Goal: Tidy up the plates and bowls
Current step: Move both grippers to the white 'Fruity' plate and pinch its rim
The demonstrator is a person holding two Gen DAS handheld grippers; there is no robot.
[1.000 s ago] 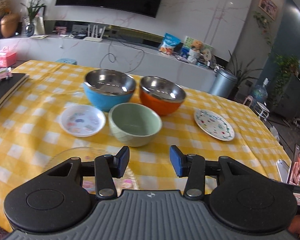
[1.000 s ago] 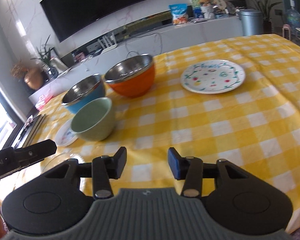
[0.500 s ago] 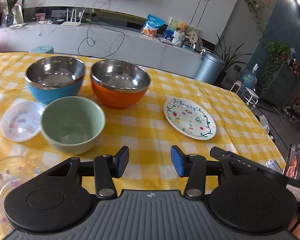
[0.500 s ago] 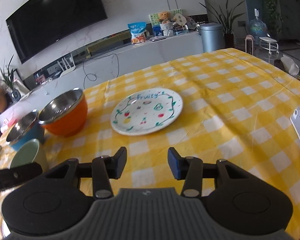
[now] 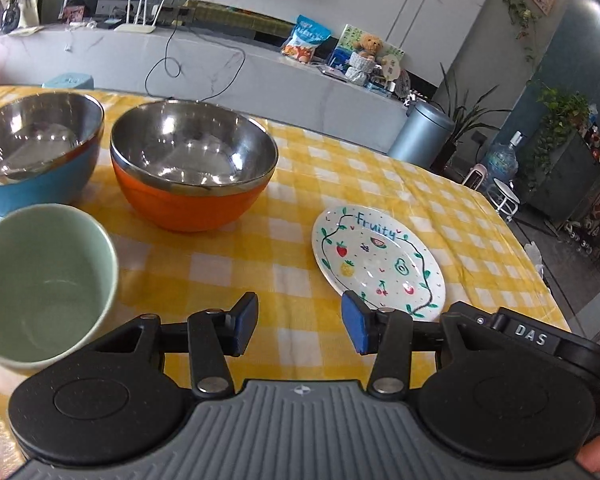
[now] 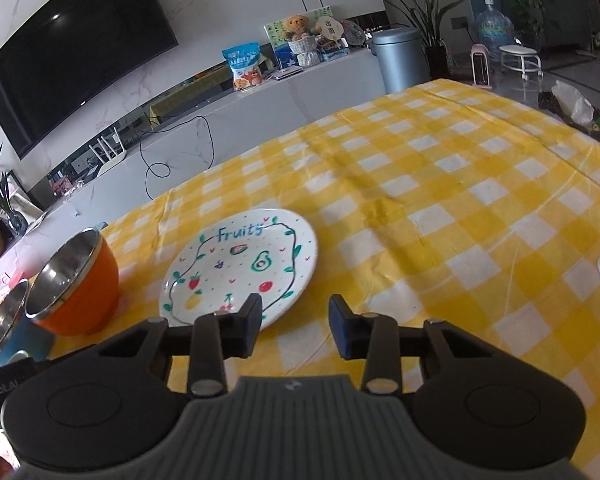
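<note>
- The step in hand looked like the approach to the Fruity plate [image 6: 238, 268]; nothing seemed gathered or stacked yet.
- The right gripper [image 6: 294, 330] hovered with jaws released and empty, the plate's near rim at its 11 o'clock, lying flat on the yellow checked tablecloth [image 6: 440, 208].
- The left gripper [image 5: 300, 328] also stood parted and empty (the plate at its 1 o'clock).
- Next, probably, the right jaws must drop to straddle that thin rim.
- Count: one plate and three bowls in view, namely orange bowl [image 5: 192, 192], blue bowl [image 5: 36, 168], green bowl [image 5: 40, 280].
</note>
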